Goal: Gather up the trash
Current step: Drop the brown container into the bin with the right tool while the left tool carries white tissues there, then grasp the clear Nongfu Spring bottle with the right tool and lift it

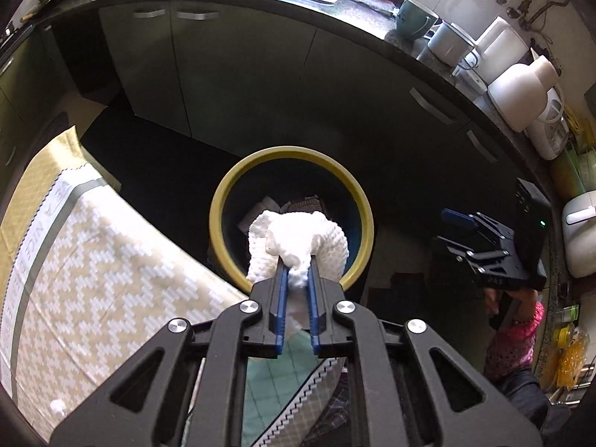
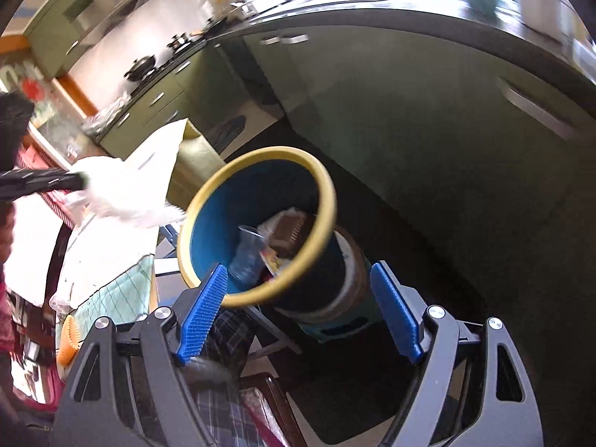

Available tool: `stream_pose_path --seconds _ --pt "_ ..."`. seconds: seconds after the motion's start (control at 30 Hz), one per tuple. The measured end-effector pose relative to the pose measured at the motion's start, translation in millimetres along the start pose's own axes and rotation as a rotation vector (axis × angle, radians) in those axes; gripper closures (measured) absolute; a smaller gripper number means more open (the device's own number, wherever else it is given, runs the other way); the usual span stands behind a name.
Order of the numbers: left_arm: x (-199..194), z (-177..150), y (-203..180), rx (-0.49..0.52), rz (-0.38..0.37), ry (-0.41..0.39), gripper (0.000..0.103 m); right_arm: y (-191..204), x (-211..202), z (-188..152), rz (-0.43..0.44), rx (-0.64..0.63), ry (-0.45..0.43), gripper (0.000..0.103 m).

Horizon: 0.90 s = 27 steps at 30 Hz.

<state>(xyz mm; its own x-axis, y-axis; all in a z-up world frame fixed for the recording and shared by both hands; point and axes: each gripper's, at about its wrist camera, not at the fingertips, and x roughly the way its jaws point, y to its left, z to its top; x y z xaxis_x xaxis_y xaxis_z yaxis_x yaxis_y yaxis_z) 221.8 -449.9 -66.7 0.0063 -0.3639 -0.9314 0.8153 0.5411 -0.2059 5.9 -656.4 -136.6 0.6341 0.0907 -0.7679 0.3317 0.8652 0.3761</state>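
My left gripper (image 1: pixel 297 264) is shut on a crumpled white paper towel (image 1: pixel 298 238) and holds it over the near rim of a blue trash bin with a yellow rim (image 1: pixel 218 205). The bin (image 2: pixel 324 193) holds a clear plastic cup (image 2: pixel 247 253) and wrappers (image 2: pixel 287 231). The towel (image 2: pixel 123 193) and the left gripper (image 2: pixel 41 182) show blurred at the left of the right wrist view. My right gripper (image 2: pixel 301 298) is open and empty, just before the bin. It also shows at the right of the left wrist view (image 1: pixel 480 246).
A table with a patterned cloth (image 1: pixel 93 260) lies left of the bin. Green cabinets (image 1: pixel 231 74) under a dark counter (image 1: pixel 372 11) with a sink, mugs and appliances stand behind it. The floor around the bin is dark.
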Motion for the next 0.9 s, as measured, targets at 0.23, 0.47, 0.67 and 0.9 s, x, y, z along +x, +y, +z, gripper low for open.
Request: stream_pose_path --seconds 0.23,0.47,0.67,0.9 --pt "38 20 -17 0.016 0.037 0.028 0.053 -9 -18 -10 0.008 -0.006 0.002 0.024" --pt "-33 -38 7 -0.027 0.111 0.001 0.053 40 -2 2 0.065 -0.112 0.049 0.024" --pt "-126 -138 56 -0.173 0.241 -0.069 0.047 158 30 12 0.209 -0.278 0.208 0.024" --pt "-212 -266 128 -0.436 0.387 -0.187 0.042 337 72 -10 0.363 -0.392 0.455 0.024"
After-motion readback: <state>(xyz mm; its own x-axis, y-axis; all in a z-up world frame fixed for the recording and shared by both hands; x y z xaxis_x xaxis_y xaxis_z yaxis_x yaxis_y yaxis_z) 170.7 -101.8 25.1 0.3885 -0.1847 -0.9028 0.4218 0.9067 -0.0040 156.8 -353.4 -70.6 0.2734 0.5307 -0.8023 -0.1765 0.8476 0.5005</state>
